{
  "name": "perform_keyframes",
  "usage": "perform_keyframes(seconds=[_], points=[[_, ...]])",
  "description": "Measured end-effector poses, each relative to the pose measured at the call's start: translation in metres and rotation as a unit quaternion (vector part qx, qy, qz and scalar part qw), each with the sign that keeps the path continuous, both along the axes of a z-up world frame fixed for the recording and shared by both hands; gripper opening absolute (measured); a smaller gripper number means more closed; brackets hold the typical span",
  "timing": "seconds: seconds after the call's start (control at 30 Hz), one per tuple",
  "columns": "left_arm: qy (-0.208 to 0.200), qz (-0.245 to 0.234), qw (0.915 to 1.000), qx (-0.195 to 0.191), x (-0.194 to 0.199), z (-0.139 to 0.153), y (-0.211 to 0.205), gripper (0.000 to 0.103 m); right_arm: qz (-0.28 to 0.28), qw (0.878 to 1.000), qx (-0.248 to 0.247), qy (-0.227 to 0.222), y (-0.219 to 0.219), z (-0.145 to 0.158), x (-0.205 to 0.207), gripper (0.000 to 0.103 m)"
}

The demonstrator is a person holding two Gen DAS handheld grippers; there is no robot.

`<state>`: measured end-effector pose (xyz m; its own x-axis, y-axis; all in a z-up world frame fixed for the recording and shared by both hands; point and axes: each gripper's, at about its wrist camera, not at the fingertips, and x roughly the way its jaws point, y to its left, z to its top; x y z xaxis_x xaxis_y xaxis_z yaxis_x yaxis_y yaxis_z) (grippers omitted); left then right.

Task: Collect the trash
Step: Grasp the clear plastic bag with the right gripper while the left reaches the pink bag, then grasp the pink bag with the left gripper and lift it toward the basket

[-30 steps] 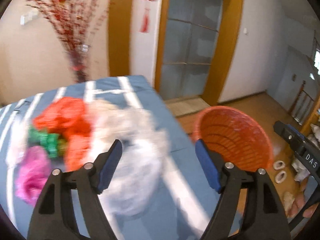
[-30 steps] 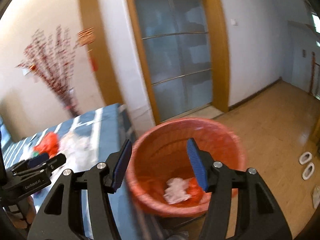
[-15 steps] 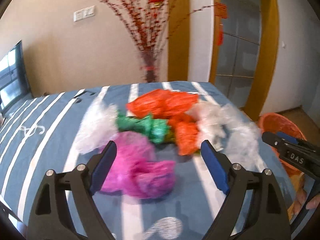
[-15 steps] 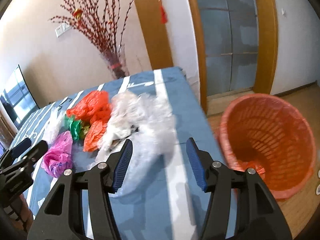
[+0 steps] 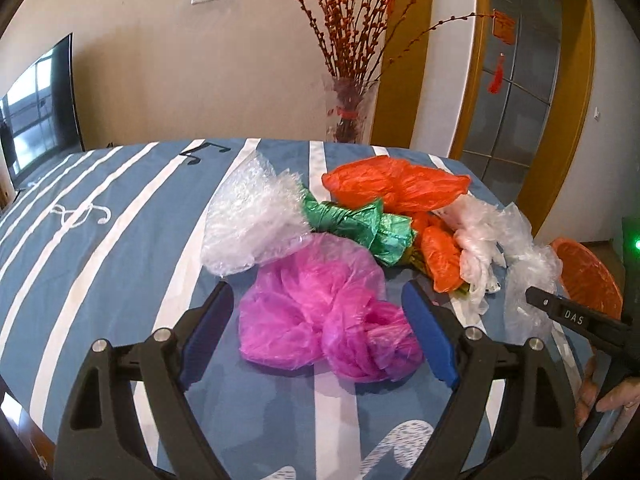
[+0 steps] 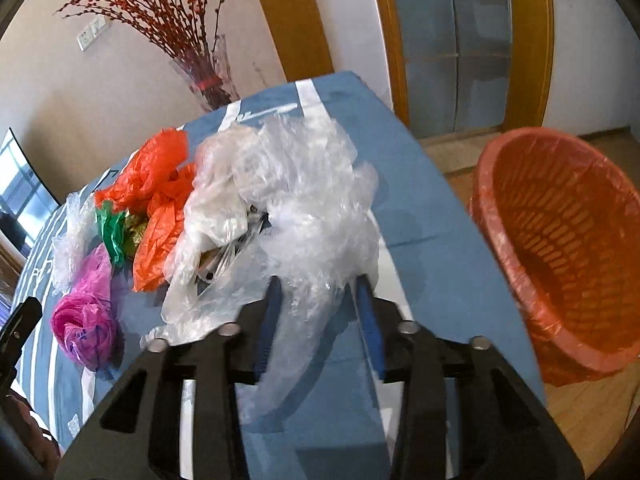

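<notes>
**Crumpled bags on striped cloth; right jaws closing around clear film**

Table under a blue cloth with white stripes [image 5: 120, 216]. A loose heap of crumpled plastic bags lies on it.

Left gripper [image 5: 316, 320]: jaws wide apart, blue pads on either side of a crumpled magenta plastic bag [image 5: 320, 320]. Pads not pressing on it; gaps visible on both sides. The bag rests on the cloth.

Behind the magenta bag: a clear crinkled plastic bag [image 5: 252, 220] to the left, a twisted green plastic bag [image 5: 356, 224] in the middle, a crumpled orange plastic bag [image 5: 396, 188] further back. All touch or overlap.

Right gripper [image 6: 320, 320]: jaws closing, a trailing part of the large clear plastic film bundle [image 6: 288, 192] between the blue pads. Whether the pads already press on the film cannot be told.

Round orange plastic mesh basket [image 6: 560, 240], lined with thin film at the rim, stands on the wooden floor just off the table's right edge. Its contents are not visible.

Against the wall beyond the table: a glass vase of red-budded branches [image 5: 352, 112].
</notes>
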<state>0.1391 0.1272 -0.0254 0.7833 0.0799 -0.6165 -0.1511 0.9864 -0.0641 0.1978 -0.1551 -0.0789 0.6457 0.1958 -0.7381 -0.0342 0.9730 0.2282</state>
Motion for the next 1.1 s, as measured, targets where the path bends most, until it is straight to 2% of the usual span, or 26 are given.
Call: perform_keyframes(seconds=[0.03,0.1,0.47,0.6,0.67,0.8,0.9,1.0,1.07,1.1], points=[[0.002,0.000,1.0000,-0.001,0.001,-0.001,0.000,0.084,0.002,1.000,-0.001,0.000,0.000,-0.001,0.000,0.012],[0.005,-0.001,1.0000,-0.002,0.002,-0.002,0.000,0.084,0.005,1.000,-0.001,-0.007,0.000,0.000,-0.003,0.006],[0.025,-0.003,0.9997,0.000,0.009,-0.012,-0.004,0.084,-0.017,0.999,-0.002,-0.048,-0.028,0.022,-0.026,0.004],[0.048,-0.005,0.9988,-0.013,0.017,-0.023,-0.004,0.083,-0.016,0.999,0.004,-0.047,-0.034,0.024,-0.029,0.004],[0.061,-0.009,0.9978,-0.024,0.021,-0.029,-0.004,0.078,-0.014,0.999,0.003,-0.046,-0.033,0.024,-0.029,0.004],[0.076,-0.013,0.9960,-0.045,0.025,-0.039,-0.003,0.075,-0.010,0.999,0.005,-0.043,-0.031,0.021,-0.031,0.004],[0.079,-0.022,0.9949,-0.060,0.028,-0.041,-0.004,0.068,-0.008,0.999,0.006,-0.042,-0.032,0.021,-0.033,0.004],[0.076,-0.032,0.9946,-0.063,0.027,-0.041,-0.006,0.053,-0.008,0.999,0.007,-0.042,-0.031,0.021,-0.036,0.004],[0.070,-0.042,0.9947,-0.064,0.024,-0.039,-0.009,0.037,-0.008,0.999,0.007,-0.042,-0.032,0.021,-0.037,0.004],[0.067,-0.044,0.9947,-0.064,0.022,-0.038,-0.010,0.035,-0.008,0.999,0.007,-0.043,-0.032,0.022,-0.038,0.004]])
